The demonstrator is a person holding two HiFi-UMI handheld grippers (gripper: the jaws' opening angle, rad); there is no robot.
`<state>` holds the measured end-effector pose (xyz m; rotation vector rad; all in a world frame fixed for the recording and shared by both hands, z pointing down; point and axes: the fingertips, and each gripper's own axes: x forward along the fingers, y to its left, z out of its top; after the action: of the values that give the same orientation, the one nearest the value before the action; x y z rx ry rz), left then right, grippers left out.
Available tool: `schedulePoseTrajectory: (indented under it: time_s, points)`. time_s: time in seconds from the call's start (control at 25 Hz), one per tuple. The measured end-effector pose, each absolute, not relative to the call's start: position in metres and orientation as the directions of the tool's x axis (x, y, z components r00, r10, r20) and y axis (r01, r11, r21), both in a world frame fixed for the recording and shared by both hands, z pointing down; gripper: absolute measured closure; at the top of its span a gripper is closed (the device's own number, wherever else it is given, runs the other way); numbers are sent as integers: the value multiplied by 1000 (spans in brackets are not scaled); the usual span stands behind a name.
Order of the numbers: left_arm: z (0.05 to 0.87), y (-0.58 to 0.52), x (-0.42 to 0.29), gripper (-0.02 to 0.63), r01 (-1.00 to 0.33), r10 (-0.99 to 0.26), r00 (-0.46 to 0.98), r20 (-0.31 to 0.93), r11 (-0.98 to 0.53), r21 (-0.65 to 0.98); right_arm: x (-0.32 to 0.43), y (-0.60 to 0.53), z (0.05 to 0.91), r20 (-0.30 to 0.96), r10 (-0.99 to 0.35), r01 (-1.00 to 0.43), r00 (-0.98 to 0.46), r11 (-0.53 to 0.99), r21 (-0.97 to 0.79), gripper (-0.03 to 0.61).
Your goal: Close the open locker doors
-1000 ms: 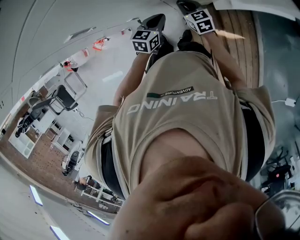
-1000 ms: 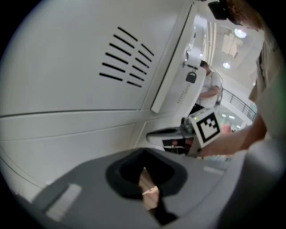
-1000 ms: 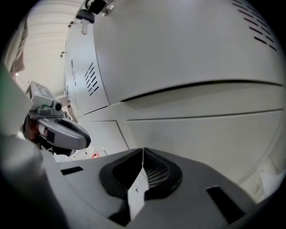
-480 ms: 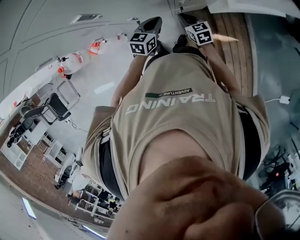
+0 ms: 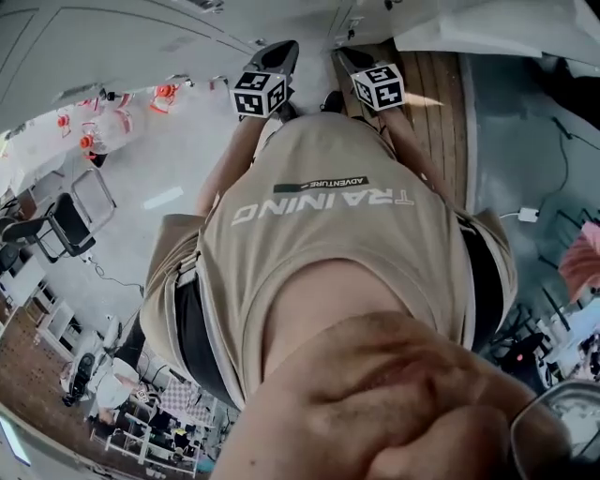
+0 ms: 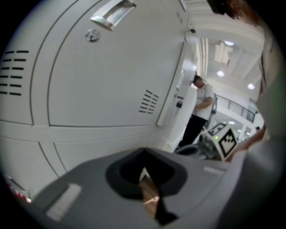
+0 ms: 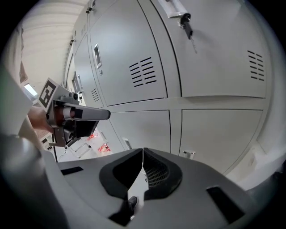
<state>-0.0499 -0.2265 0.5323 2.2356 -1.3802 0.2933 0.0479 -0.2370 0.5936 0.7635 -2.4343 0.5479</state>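
1. The left gripper [image 6: 144,172] is held low before the lockers. Its jaws are pressed together with nothing between them, and only a sliver of wooden floor [image 5: 448,131] is seen past their tips.
2. A shut locker door [image 6: 103,76] is faced in the left gripper view, with its handle [image 6: 112,12] near the top. Its face is turned to the camera.
3. At that door's right side a narrow slab [image 6: 172,91] is seen edge-on. It seems to be a door swung outward, its long axis upright, though the warped view leaves this unsure.
4. A person [image 6: 199,109] is seen standing beyond it.
5. The right gripper [image 7: 142,159] is likewise empty, its jaws closed on each other. In its view the tall doors [image 7: 129,58] lie flush and shut, and a key [image 7: 187,27] is left in one lock.
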Motion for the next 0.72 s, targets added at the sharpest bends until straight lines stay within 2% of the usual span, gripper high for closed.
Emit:
schedulePoseTrajectory:
  time_s: [0.36,0.6,0.72]
  points:
    - [513,-216,-91,614,-916,-829,392,400,-308,258,-1,-245,535,499,-405,-547,-767,819,-176,563]
    - [431,-220,-104,614,-933,-892,359,273,-343,107,-30,-247,445,340,-449,-501,-826,862,-80,563]
    - [398,-222,-108,614,-924,-902,379,205,-360,128,-37,-249,412,304,-476,-517,-826,853,-70,563]
